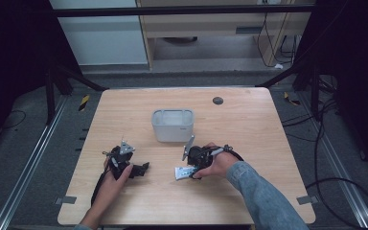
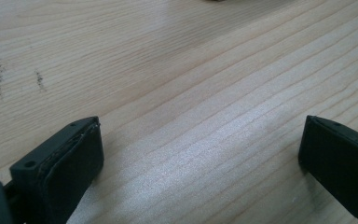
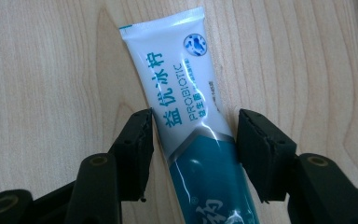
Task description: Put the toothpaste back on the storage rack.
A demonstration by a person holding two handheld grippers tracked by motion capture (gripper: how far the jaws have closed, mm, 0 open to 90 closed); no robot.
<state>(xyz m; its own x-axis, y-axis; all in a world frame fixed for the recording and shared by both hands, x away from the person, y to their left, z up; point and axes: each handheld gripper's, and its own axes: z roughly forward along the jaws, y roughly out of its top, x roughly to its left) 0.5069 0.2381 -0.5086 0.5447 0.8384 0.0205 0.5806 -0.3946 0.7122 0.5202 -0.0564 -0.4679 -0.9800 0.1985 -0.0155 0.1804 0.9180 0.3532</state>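
Right gripper (image 3: 193, 140) straddles the toothpaste tube (image 3: 186, 107) on the table (image 3: 42, 70), jaws not yet clamped. Left gripper (image 2: 200, 154) gapes empty.

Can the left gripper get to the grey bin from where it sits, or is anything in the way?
Probably yes. The left gripper rests open on the table, and bare wood lies between it and the grey bin. The right gripper straddles the toothpaste tube, off that path.

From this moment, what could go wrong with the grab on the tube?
The right claw straddles the toothpaste tube with jaws close to its sides; the tube lies at a slant between them, so closing may twist it or let the glossy skin slip. The grey bin stands just beyond on the table; a low carry could clip its rim.
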